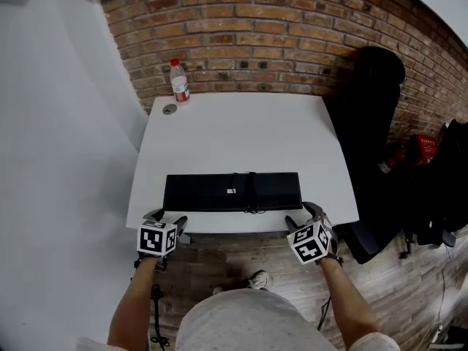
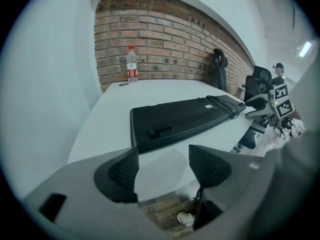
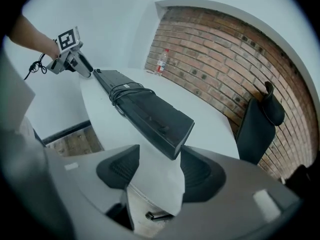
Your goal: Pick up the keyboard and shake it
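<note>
A: Item: keyboard (image 1: 232, 191), black, laid underside up along the near edge of the desk (image 1: 241, 123), with a cable (image 1: 251, 193) wound round its middle. Is it held?

B: Not held. Left hand-held gripper (image 2: 162, 160): jaws spread, only the desk edge is seen between them, and the keyboard's left end lies just ahead. Right hand-held gripper (image 3: 159, 165): jaws spread, the keyboard's right corner is at their mouth, no pad pressed on it.

A: Hazards?

B: A shallow end-grip could be lost once shaking is begun. The desk edge may be pinched too. The cable may be shaken loose.
</note>
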{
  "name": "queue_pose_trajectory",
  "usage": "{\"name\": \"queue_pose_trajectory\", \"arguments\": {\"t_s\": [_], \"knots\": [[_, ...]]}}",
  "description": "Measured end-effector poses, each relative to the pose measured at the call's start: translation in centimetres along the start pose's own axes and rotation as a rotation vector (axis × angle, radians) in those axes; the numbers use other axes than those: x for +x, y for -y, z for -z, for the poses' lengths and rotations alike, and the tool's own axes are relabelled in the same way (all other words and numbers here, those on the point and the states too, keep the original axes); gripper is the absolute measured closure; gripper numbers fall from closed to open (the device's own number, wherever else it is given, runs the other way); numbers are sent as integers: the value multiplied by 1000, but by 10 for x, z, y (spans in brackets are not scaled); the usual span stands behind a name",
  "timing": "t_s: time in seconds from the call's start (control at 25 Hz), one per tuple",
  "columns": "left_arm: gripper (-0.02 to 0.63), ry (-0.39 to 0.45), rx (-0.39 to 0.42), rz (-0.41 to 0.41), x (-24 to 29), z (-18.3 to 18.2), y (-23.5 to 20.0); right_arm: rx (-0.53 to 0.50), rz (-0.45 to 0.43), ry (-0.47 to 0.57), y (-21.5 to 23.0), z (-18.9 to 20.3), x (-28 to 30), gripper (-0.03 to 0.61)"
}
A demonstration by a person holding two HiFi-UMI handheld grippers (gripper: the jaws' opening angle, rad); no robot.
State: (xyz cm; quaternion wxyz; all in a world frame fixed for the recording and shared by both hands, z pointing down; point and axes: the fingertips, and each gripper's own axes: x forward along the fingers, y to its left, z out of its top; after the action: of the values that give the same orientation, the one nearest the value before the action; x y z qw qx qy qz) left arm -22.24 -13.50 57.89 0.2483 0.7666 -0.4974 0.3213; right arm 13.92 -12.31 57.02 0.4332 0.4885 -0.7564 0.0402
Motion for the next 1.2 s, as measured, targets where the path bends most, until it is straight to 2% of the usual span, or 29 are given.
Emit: {"name": "queue_pose_trajectory", "arguments": {"t_s": [0.16,0.36,0.6,0.8,1.0,1.2], "knots": [[318,50,-32,31,-7,-4,15,103,-7,38,-11,-6,-13,339],[373,130,-87,82,-23,-15,39,269,-20,135,-24,-32,-37,401],[459,226,-121,153,-48,-32,71,383,-35,235,-37,-65,-66,462],[533,296,-111,176,-69,-46,91,439,-32,294,-42,-83,-88,572],[620,346,-109,162,-85,-50,94,440,-49,316,-52,-93,-100,572],[620,361,-85,155,-90,-52,94,456,-57,319,-57,-97,-103,572]]}}
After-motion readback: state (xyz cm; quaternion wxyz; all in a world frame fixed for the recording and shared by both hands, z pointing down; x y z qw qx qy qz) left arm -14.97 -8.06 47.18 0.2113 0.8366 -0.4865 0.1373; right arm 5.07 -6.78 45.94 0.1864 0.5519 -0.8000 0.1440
